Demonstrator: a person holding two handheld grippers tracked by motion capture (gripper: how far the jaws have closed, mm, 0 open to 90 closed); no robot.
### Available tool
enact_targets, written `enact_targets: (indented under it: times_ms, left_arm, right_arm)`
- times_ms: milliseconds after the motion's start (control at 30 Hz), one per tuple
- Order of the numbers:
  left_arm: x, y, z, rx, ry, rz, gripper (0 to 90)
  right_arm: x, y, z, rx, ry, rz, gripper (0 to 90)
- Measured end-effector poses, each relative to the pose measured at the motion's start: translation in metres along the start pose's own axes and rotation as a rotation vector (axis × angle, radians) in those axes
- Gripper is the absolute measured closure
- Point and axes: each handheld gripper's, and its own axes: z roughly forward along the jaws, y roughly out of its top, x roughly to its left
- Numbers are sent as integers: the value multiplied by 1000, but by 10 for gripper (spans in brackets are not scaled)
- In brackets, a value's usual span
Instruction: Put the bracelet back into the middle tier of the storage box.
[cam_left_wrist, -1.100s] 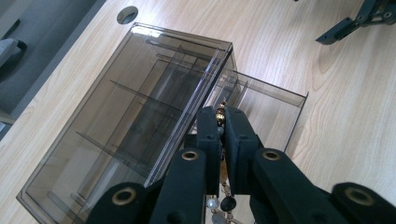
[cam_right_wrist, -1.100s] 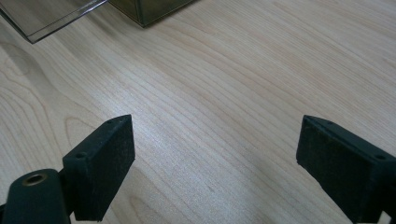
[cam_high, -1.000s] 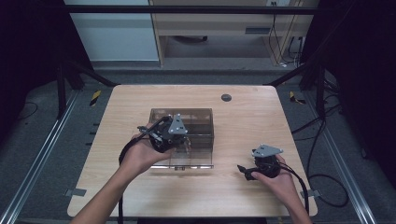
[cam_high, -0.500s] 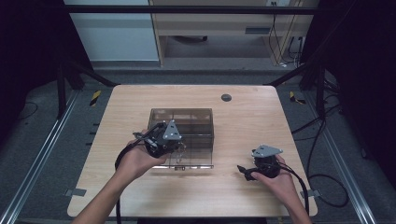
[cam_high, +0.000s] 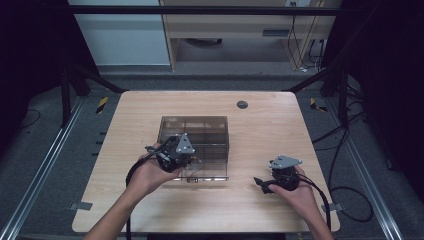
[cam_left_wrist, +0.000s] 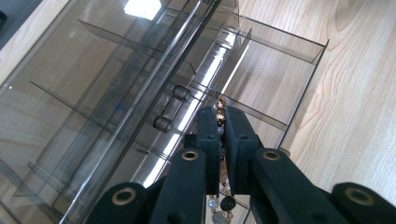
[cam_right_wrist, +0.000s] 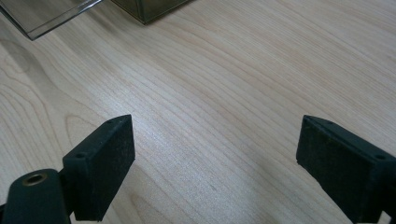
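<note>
Two grippers were in your hands, both low over the wooden bench. Nearest you, your right hand held the right gripper just above the bare bench top, close to the near right edge; its fingers stood wide apart with nothing between them, only wood grain showing in the gap. A cable trailed from it back past your wrist and off the right side of the bench.

Your left hand held the left gripper a little farther in, at the near left corner of the smoked clear plastic drawer organizer. Its fingers were drawn narrow and pinched a string of beads, gold and dark at the top, with pale and black beads hanging below the pads. The beads hung over the pulled-out drawer, above one of its divided compartments; I could not tell whether they touched the drawer floor. Two small knobs sat on the drawer fronts just beside the fingers.

Beyond the organizer, a round grey grommet sat in the bench near its far edge.
</note>
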Motion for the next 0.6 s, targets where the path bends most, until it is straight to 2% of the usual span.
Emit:
enact_targets:
  times_ms: [600]
  left_arm:
    - [-8,-2,28,-7,-15,-21,853]
  right_arm:
    - [-1,0,0,2,-2,-2,118]
